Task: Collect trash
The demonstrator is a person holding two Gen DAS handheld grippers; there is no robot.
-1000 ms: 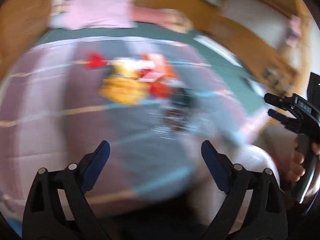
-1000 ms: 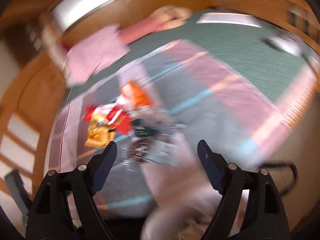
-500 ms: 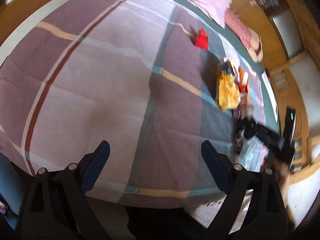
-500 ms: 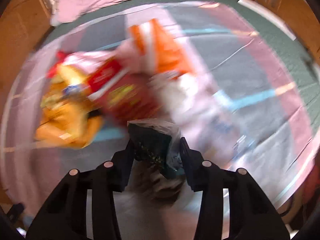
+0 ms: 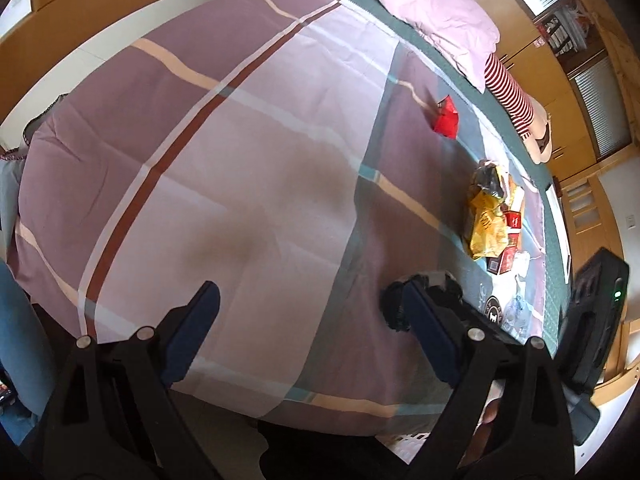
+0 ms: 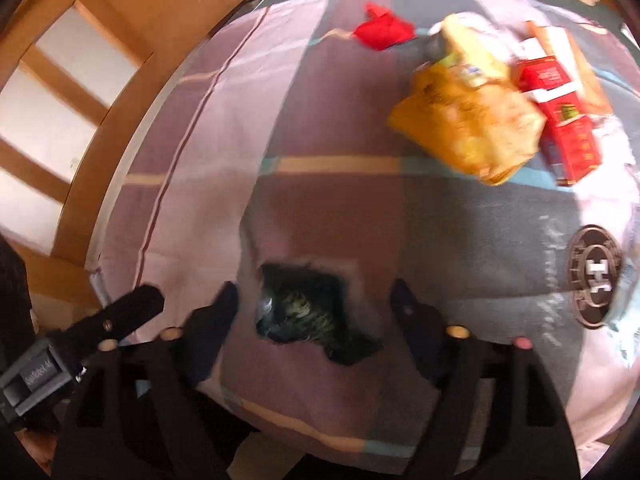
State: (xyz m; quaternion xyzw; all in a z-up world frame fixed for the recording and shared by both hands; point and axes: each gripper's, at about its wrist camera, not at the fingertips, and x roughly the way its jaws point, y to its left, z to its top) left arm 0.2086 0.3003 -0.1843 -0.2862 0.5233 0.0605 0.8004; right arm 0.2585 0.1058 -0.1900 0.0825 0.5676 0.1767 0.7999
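Observation:
Trash lies on a plaid quilt [image 6: 328, 208]. In the right wrist view a dark crumpled wrapper [image 6: 304, 312] sits between the fingers of my right gripper [image 6: 314, 320]. Its jaws are opening and the pads stand clear of the wrapper. Up and to the right are a yellow snack bag [image 6: 464, 128], red boxes [image 6: 560, 120], a red wrapper [image 6: 382, 30] and clear plastic with a round logo [image 6: 596, 276]. My left gripper [image 5: 312, 336] hangs open over the bare quilt [image 5: 240, 200] with nothing in it. The dark wrapper [image 5: 394, 310] shows just behind its right finger.
A pink pillow [image 5: 440, 20] and a striped cushion [image 5: 510, 96] lie at the bed's far end. The wooden bed frame [image 6: 120, 92] runs along the left. The right tool's black body [image 5: 592, 320] is at the bed's near right edge, with the yellow bag [image 5: 486, 228] beyond.
Half a second ago the right gripper was shut on the dark wrapper by the pile. It has since moved left along the quilt and spread its jaws. The left view settled on the quilt.

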